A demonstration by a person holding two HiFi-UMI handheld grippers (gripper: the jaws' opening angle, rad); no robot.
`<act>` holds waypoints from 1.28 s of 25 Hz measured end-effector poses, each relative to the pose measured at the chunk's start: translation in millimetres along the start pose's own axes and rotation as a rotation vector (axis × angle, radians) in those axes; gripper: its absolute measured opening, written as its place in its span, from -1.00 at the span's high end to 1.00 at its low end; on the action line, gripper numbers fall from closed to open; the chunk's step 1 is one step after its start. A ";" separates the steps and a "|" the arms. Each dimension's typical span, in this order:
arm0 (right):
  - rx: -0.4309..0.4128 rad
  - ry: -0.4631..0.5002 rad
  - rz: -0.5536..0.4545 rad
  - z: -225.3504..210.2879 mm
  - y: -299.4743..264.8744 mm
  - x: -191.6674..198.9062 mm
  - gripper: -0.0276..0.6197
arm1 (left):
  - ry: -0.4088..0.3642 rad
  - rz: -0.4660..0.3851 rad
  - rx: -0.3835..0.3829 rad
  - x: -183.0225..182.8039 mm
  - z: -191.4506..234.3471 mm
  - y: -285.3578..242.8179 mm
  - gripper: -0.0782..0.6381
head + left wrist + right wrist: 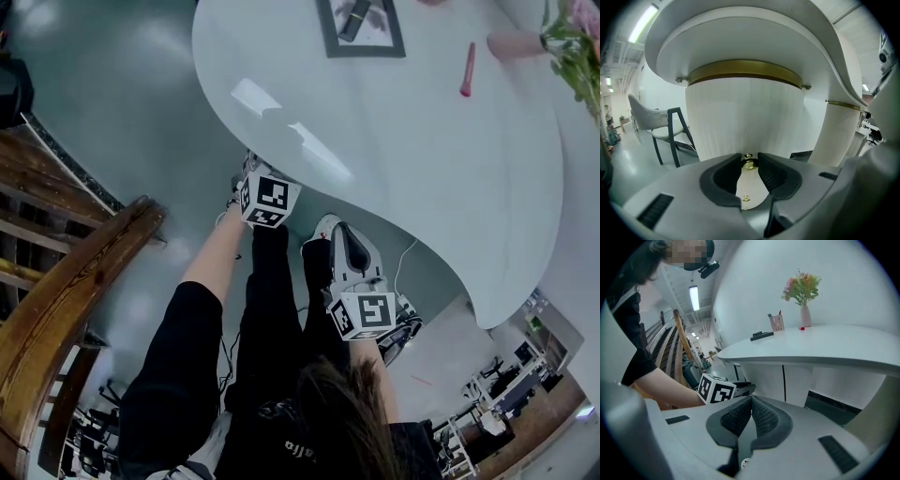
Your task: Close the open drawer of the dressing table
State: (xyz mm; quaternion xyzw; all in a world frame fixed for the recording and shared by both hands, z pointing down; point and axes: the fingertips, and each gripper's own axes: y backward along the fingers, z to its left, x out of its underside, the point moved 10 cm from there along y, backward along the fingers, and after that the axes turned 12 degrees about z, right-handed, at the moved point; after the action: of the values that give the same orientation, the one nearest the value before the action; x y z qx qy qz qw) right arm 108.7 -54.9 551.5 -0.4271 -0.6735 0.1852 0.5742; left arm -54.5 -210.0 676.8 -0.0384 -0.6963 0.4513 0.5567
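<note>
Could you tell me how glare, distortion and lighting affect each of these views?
Head view: bright glare streaks lie on the white tabletop; dim overall. Left gripper view: strong fisheye bending, dark corners, yet the gold knob between the jaws is sharp. Right gripper view: the ceiling light blows out; edges darken.

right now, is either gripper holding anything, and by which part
The left gripper pinches the small round brass knob on the white ribbed front between its jaw tips. The right gripper is shut on nothing.

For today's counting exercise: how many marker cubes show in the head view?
2: the upper cube beside the table edge, the lower cube nearer the person's hair. None seems hidden.
</note>
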 end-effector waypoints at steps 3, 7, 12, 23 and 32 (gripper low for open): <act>0.003 0.003 -0.003 1.2 3.3 1.5 0.83 | -0.015 0.006 0.004 -1.7 0.9 -1.9 0.44; 0.006 0.006 0.000 1.9 8.5 5.1 0.83 | -0.024 0.001 0.002 -1.3 0.9 -1.6 0.43; -0.004 -0.008 0.004 6.4 14.7 11.1 0.83 | -0.015 0.030 -0.006 -4.2 -1.4 -1.0 0.44; -0.003 -0.010 -0.003 14.0 29.3 22.8 0.83 | 0.070 0.119 0.036 -5.5 -7.1 4.1 0.14; -0.033 -0.079 0.016 11.0 48.2 32.0 0.83 | 0.112 0.215 -0.042 -5.7 -6.0 46.2 0.13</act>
State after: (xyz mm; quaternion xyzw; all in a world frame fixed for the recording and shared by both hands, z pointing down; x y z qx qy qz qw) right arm 116.7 0.3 532.5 -0.4344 -0.6950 0.1954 0.5386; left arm -68.2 -182.3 641.4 -0.1495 -0.6654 0.4911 0.5420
